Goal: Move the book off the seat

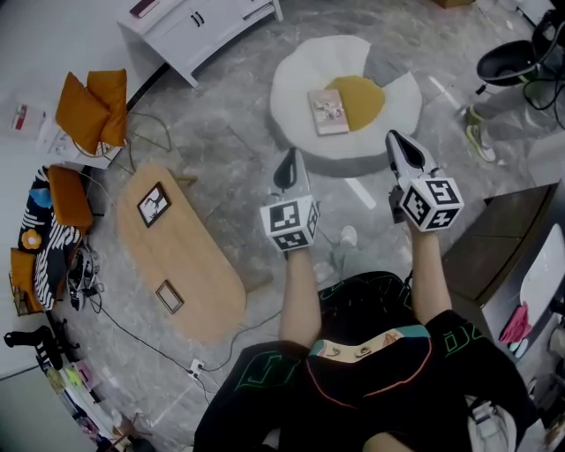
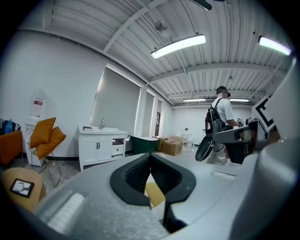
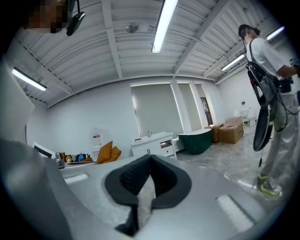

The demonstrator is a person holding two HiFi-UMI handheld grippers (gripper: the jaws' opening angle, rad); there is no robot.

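In the head view a small pinkish book (image 1: 329, 111) lies flat on the white round seat (image 1: 305, 79), beside a mustard cushion (image 1: 359, 100). My left gripper (image 1: 288, 167) is shut and empty, held in the air just short of the seat's near rim. My right gripper (image 1: 399, 146) is also shut and empty, near the seat's right front edge. In the left gripper view the jaws (image 2: 150, 157) meet at their tips, pointing level into the room. The right gripper view shows its jaws (image 3: 149, 161) closed the same way.
An oval wooden coffee table (image 1: 177, 258) with two small frames stands to the left. A white cabinet (image 1: 199, 22) sits at the back left, orange cushions (image 1: 90, 106) by the wall. Another person (image 3: 269, 89) stands at the right. Cables trail on the marble floor.
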